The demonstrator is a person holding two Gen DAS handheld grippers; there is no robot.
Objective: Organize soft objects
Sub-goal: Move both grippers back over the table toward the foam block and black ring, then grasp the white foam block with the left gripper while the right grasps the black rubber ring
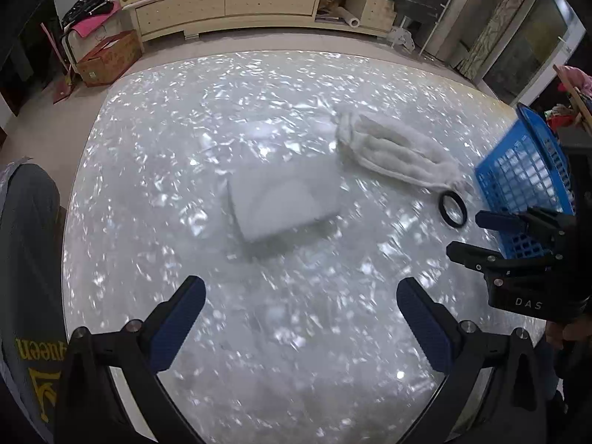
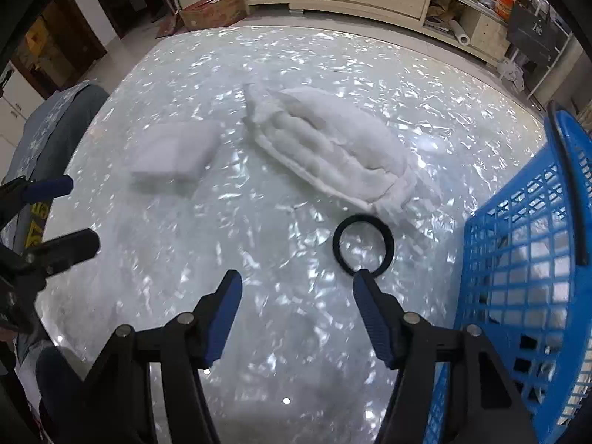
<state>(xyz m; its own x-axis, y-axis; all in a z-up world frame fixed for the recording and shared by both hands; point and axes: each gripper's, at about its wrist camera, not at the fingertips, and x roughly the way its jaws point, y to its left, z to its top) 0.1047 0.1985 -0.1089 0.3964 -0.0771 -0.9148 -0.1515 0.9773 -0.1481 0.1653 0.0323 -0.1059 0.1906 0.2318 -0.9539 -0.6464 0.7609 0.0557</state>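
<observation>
Blue-padded right tongs hover spread wide beside the black ring.

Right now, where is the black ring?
The ring lies flat on the table, just ahead of the open right gripper, between the fluffy white towel and the blue basket.

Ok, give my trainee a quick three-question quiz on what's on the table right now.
1. True or false: the black ring lies inside the blue basket.
2. Which lies closer to the basket: A) the folded white towel, B) the rolled white cloth?
3. Fill in: the fingers of the right gripper are ____ and hold nothing.

Key: 1. False, it lies on the table beside the basket. 2. B. 3. open.
</observation>
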